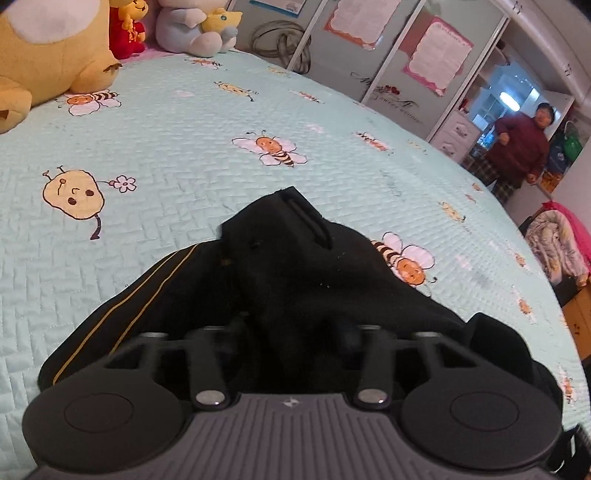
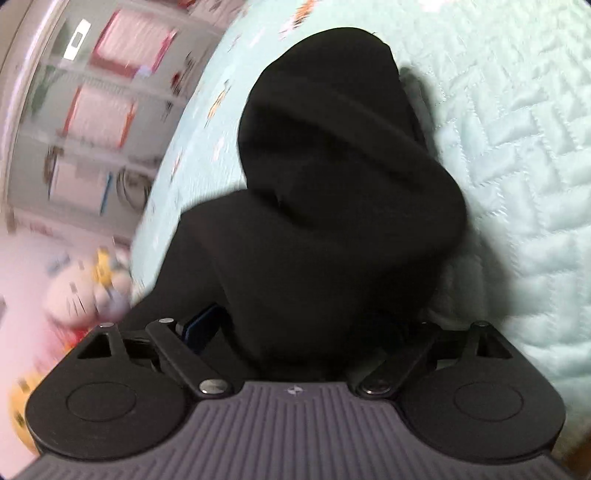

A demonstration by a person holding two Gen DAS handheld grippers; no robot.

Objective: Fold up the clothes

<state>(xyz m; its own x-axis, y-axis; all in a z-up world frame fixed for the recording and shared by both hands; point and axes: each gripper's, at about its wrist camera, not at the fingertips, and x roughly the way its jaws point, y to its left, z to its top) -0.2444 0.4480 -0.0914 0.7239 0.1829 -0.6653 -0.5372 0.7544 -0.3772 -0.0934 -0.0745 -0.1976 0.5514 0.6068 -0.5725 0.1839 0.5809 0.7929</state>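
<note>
A black garment (image 1: 291, 266) with thin gold side stripes lies bunched on the mint quilted bedspread (image 1: 177, 140). In the left wrist view it drapes over my left gripper (image 1: 295, 332), whose fingers are buried in the cloth and look closed on it. In the right wrist view the same black garment (image 2: 332, 192) hangs in thick folds over my right gripper (image 2: 303, 332), lifted above the bedspread (image 2: 517, 147). The right fingertips are hidden under the cloth, and the gripper looks closed on it. That view is blurred by motion.
Plush toys sit at the head of the bed: a yellow one (image 1: 44, 55) and a pale blue one (image 1: 192, 29). Wardrobe doors (image 1: 369, 48) stand beyond the bed. A person in a maroon top (image 1: 517, 147) stands at the right. Clothes are piled on a chair (image 1: 557, 243).
</note>
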